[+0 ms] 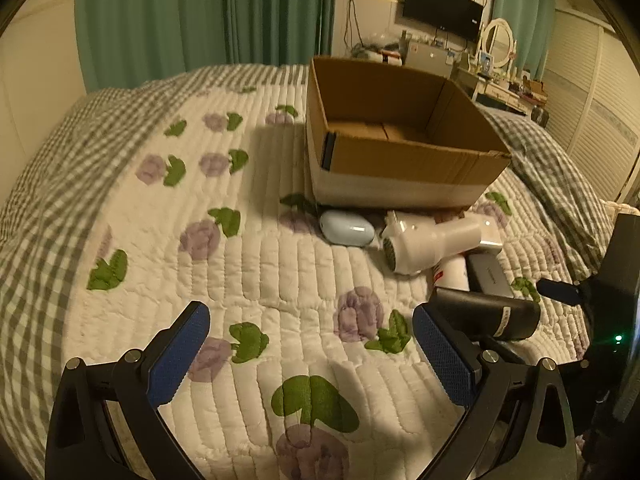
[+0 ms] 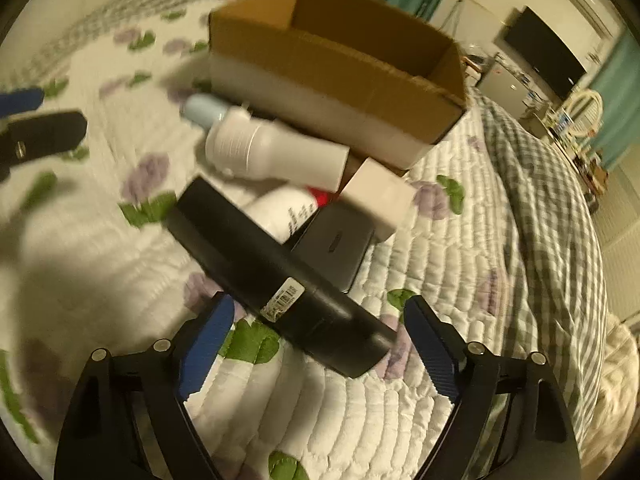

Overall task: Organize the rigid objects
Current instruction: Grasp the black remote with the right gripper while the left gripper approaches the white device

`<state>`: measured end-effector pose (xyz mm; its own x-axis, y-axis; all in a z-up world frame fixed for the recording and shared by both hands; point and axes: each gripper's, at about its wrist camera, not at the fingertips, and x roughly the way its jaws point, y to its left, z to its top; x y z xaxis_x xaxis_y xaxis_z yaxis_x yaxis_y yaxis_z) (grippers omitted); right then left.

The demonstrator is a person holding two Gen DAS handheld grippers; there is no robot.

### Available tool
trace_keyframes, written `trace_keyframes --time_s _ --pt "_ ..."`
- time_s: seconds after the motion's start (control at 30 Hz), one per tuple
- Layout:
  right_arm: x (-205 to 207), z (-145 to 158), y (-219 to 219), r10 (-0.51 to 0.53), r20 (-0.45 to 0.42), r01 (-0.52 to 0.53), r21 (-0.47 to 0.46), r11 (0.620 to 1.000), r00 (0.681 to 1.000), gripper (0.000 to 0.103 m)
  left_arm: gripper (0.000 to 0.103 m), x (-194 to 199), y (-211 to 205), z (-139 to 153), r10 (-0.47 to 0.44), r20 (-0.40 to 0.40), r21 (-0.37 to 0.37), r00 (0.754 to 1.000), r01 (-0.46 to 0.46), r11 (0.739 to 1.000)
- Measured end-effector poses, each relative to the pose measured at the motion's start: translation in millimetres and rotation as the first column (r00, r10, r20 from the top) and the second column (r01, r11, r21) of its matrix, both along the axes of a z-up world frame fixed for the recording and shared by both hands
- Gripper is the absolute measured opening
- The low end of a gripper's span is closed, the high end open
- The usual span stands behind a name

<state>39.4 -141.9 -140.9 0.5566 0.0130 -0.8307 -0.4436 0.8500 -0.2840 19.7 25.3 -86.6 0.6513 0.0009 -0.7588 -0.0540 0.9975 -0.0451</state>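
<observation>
Both tools spread, nothing gripped. Right tool (image 2: 320, 344) straddled over black cylinder (image 2: 280, 280) for pickup; cardboard box (image 2: 320, 92) positioned beyond clutter on bed (image 2: 460, 264) as destination; left tool (image 1: 312, 348) idle.

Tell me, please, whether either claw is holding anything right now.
Nothing is held: the left claw is open over the quilt, and the right claw is open around the black cylinder.

White quilt (image 1: 280, 264) with purple-green flowers; brown box (image 1: 400, 152); black cylinder (image 2: 280, 280).
</observation>
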Motion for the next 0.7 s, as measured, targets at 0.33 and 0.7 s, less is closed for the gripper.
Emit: trace_keyframes --time_s 0.33,0.7 --pt "4.3 -11.0 21.4 0.058 -0.001 -0.058 -0.030 0.998 0.998 0.050 0.103 6.6 4.2 -1.0 -0.019 -0.013 0.005 1.000 0.019 1.000" --pt "19.7 36.5 0.5 -0.016 -0.025 0.020 0.153 0.988 1.000 0.020 0.103 39.1 -29.8 8.1 -0.126 -0.013 0.034 0.992 0.126 0.991"
